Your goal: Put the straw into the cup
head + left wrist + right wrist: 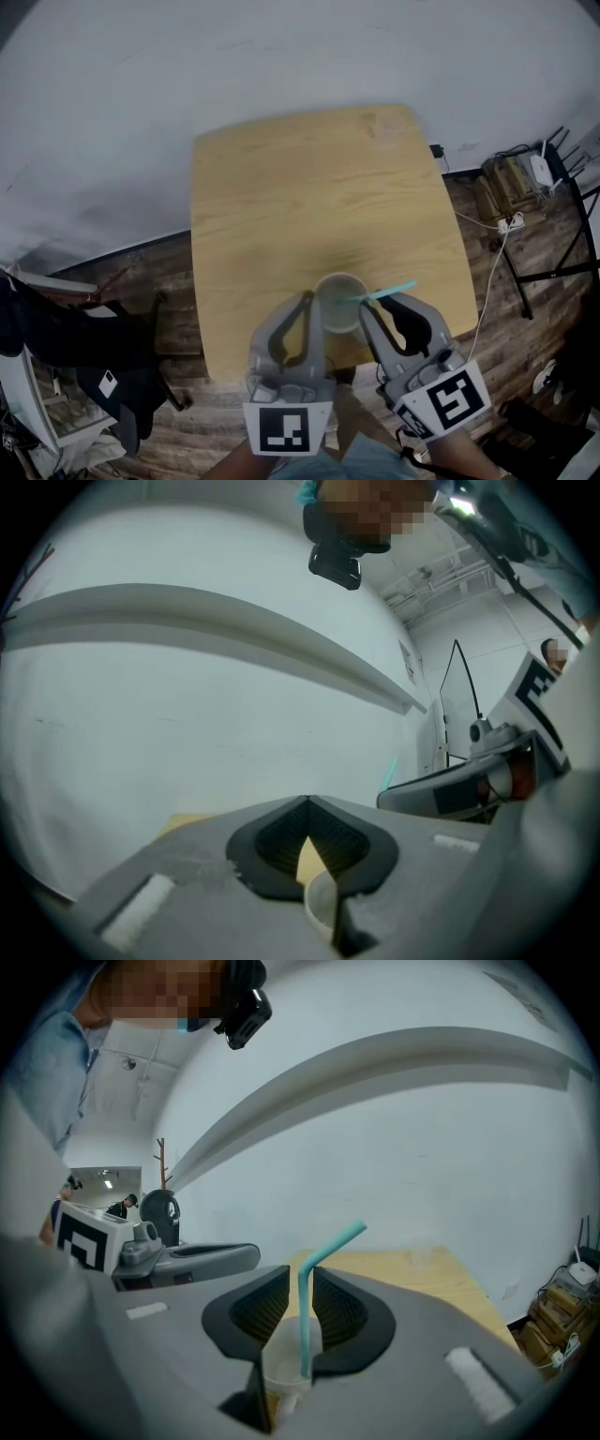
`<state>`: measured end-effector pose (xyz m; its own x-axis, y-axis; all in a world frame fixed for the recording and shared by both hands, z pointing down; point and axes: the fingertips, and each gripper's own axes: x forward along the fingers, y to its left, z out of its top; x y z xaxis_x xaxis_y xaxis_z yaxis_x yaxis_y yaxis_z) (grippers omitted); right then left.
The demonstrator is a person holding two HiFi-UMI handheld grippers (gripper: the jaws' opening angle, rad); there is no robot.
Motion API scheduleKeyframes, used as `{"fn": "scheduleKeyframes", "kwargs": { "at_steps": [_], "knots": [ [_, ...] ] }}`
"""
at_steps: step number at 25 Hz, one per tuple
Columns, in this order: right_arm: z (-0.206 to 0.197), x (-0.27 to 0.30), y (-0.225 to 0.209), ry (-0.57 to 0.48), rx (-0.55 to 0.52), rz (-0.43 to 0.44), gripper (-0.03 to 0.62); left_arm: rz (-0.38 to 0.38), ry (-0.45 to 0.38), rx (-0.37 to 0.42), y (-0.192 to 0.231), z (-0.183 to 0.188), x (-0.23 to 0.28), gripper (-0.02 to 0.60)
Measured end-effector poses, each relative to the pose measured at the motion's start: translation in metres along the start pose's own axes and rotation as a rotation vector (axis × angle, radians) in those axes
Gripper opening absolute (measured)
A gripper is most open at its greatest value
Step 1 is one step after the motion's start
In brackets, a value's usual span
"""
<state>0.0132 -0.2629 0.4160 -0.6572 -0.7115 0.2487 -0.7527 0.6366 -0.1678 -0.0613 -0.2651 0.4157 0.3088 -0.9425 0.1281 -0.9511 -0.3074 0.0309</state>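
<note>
Both grippers meet at the cup (pixel 339 302), lower centre. The left gripper (pixel 309 803) pinches its rim. The right gripper (pixel 302 1277) has its jaws apart around the inserted straw (pixel 305 1326), so this looks like the release step. Next, it should back away without snagging the straw.

Teal bent straw (pixel 304 1326) upright in translucent cup (pixel 279 1358)

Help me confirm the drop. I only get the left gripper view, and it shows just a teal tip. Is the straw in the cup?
Observer: Yes. In the right gripper view the straw stands in the cup with its bent end up.
Operator: Are the right tongs clamping it?
Observer: No. The right tongs stand apart, with the straw between them.
Operator: Where is the cup on the table?
Observer: In the head view it sits near the table's front edge, closest to the person.
</note>
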Motion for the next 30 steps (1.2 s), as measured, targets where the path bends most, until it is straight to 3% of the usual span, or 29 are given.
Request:
{"fn": "scheduleKeyframes", "kwargs": {
  "at_steps": [8, 30],
  "knots": [
    [-0.003, -0.008, 0.014, 0.021, 0.028, 0.038, 0.084, -0.008, -0.032, 0.004, -0.004, 0.015, -0.009, 0.017],
    [-0.011, -0.034, 0.023, 0.037, 0.015, -0.027, 0.115, -0.049, -0.044, -0.003, -0.022, 0.019, -0.034, 0.017]
  ]
}}
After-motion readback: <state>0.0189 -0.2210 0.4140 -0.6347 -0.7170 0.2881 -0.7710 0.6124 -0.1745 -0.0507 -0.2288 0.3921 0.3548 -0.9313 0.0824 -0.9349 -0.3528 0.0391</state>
